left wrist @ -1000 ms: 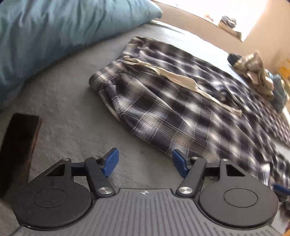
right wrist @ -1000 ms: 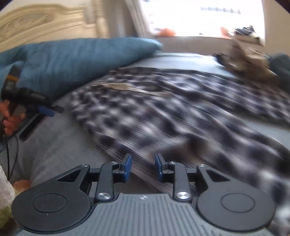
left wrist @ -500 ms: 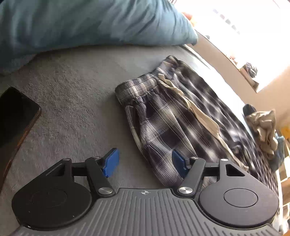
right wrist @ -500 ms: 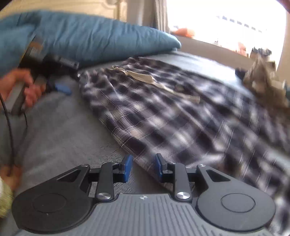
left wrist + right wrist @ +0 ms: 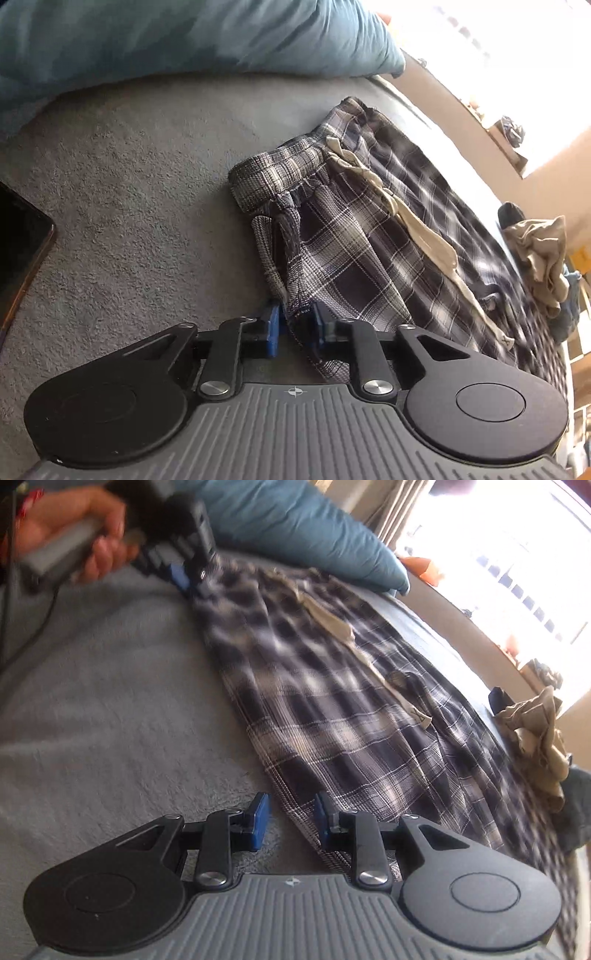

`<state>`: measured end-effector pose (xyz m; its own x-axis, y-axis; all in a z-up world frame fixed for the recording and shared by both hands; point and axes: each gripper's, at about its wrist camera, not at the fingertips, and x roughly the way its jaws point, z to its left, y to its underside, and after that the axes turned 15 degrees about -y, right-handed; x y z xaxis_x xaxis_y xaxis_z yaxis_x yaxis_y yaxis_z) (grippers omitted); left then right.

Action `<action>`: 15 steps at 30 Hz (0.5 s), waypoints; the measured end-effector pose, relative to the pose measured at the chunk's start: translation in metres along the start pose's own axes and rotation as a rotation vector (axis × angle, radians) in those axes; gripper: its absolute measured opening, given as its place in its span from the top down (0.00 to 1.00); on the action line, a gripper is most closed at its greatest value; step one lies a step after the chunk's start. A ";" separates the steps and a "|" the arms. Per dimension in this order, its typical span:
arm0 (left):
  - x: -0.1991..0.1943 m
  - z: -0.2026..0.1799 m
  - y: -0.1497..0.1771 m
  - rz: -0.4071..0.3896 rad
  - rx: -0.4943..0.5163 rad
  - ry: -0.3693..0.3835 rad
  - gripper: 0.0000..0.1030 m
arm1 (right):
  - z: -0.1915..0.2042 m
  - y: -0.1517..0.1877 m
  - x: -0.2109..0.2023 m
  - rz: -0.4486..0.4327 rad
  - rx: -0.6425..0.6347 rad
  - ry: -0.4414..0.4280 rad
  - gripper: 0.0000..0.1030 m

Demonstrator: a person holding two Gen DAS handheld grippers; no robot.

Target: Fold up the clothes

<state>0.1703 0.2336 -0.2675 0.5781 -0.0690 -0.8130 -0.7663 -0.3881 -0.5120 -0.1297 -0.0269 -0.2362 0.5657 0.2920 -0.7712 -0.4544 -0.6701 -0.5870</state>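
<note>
Left tool [image 5: 294, 328] closing on plaid pants [image 5: 369, 236] edge, seemingly pinched; right tool [image 5: 290, 821] closing astride hem.

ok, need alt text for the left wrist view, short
The left gripper is closing on the near side edge of plaid pyjama trousers lying flat on a grey bed cover, with cloth between its blue pads. A pale drawstring trails across the trousers, a blue pillow lies behind, and a dark phone sits at the left edge.

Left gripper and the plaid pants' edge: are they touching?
Touching. In the left wrist view the closing left gripper has the plaid pants edge bunched between its fingers, against the blue pads.
</note>
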 end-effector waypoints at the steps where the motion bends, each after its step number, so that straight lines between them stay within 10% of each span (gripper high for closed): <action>1: -0.001 -0.002 0.000 -0.013 0.002 -0.003 0.82 | 0.001 0.000 0.003 0.003 -0.014 0.011 0.80; 3: -0.002 -0.005 0.001 -0.046 0.013 -0.017 0.96 | 0.002 -0.001 0.007 0.005 -0.034 0.026 1.00; 15: -0.019 -0.002 -0.013 -0.105 0.057 -0.078 0.99 | -0.013 -0.013 -0.023 -0.047 0.088 -0.247 1.00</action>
<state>0.1701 0.2378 -0.2445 0.6343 0.0422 -0.7719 -0.7184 -0.3366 -0.6087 -0.1280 -0.0340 -0.2079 0.4072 0.4863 -0.7731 -0.4960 -0.5930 -0.6343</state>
